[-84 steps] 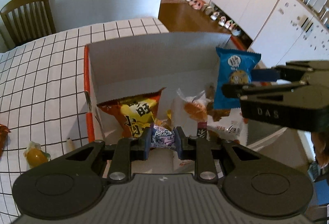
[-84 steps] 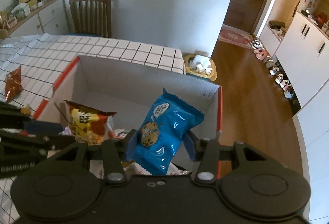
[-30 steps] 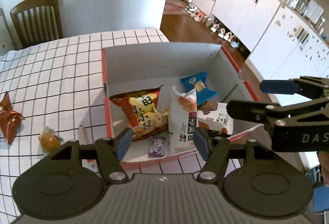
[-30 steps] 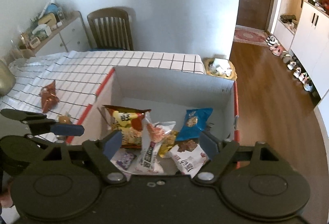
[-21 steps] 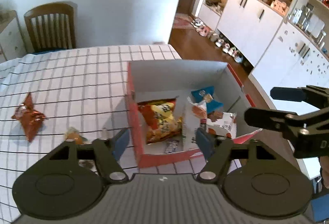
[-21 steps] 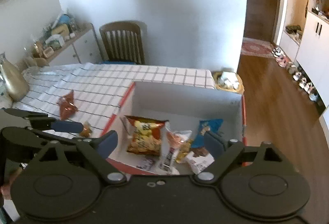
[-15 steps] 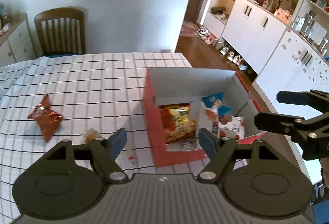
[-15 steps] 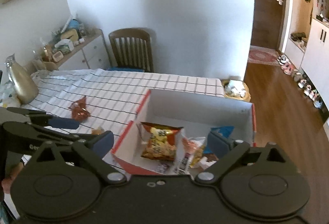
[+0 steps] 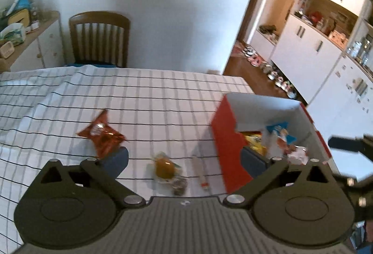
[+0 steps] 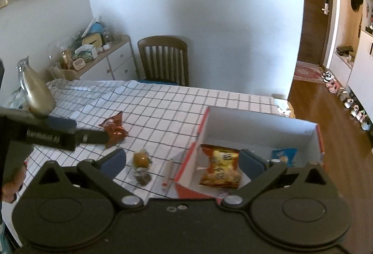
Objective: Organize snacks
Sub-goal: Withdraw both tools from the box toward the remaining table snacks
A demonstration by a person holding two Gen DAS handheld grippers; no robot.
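Only the right wrist view shows the gold jug (image 10: 38,95) at the tabletop's (image 10: 163,105) far left edge and a hand (image 10: 10,184). The red box (image 9: 227,144) sits at the right edge, open, holding a yellow-orange packet (image 10: 220,166) and a blue packet (image 10: 283,155). An orange wrapper (image 9: 101,134), long axis diagonal, lies mid-tabletop. Left gripper (image 9: 184,158) and right gripper (image 10: 183,159) have just been opening; both sets of fingers stand apart, empty.

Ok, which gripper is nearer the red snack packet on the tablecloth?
Left. The left gripper reaches beside the red snack packet; the right gripper sits farther off, by the box corner. Both grippers' jaws have just been opening, nothing between them.
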